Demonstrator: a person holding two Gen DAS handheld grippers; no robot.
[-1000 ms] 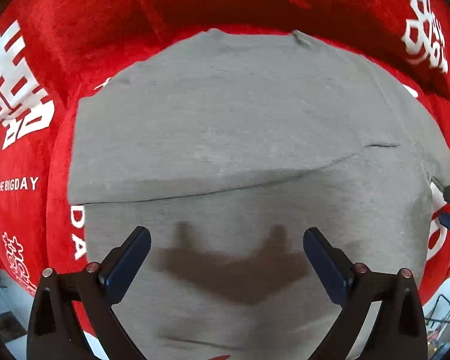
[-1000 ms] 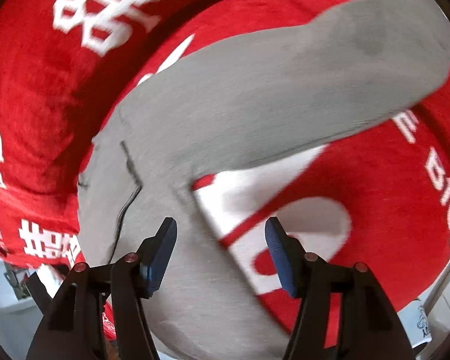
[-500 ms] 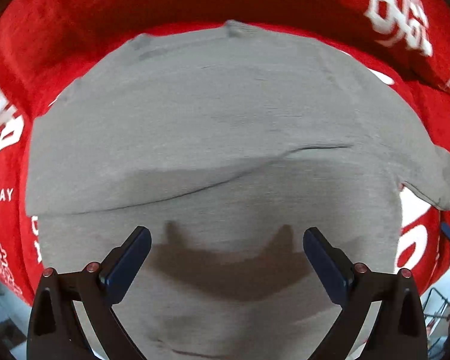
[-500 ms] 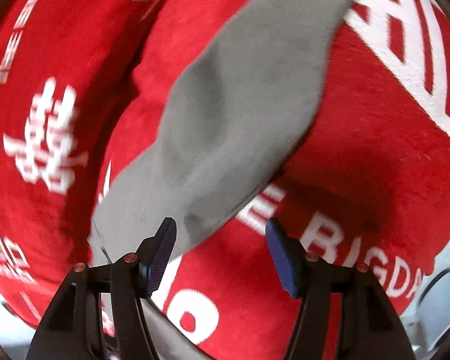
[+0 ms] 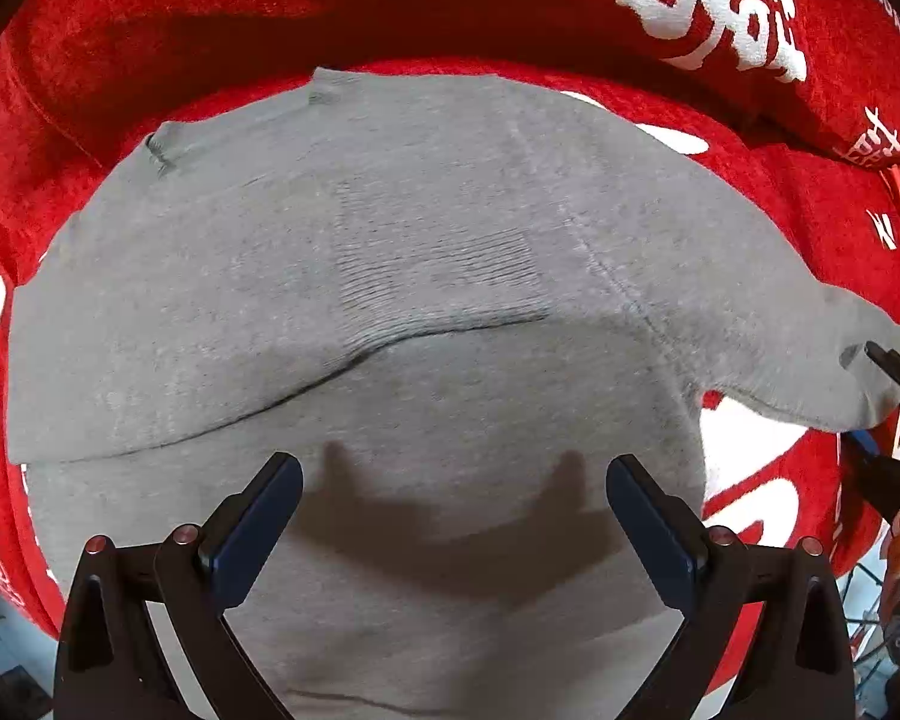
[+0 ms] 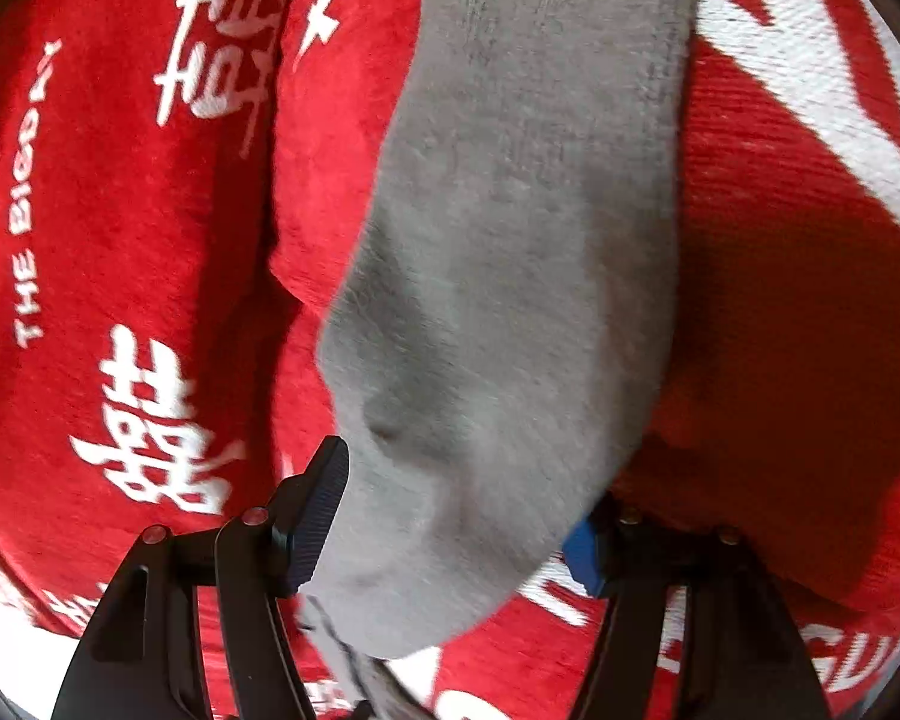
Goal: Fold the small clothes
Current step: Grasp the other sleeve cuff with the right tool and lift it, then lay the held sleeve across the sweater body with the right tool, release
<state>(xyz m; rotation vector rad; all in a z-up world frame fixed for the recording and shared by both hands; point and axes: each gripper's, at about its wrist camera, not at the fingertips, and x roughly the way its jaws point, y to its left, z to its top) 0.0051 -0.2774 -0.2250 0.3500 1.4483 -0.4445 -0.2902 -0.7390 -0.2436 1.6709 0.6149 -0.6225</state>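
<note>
A red blanket [image 5: 390, 12] with white lettering was spread underneath, and on it the grey shirt [image 5: 390, 276] was laid nearly flat, one fold line already seen across its middle. The job was judged roughly half done: the body was folded once, the sleeve [image 6: 510, 240] was not yet tucked in. That sleeve was seen draped between the fingers of the right gripper [image 6: 450, 516], spread around it; no firm pinch could be confirmed. The left gripper [image 5: 450, 516] was held wide apart, empty, above the shirt's near edge.
</note>
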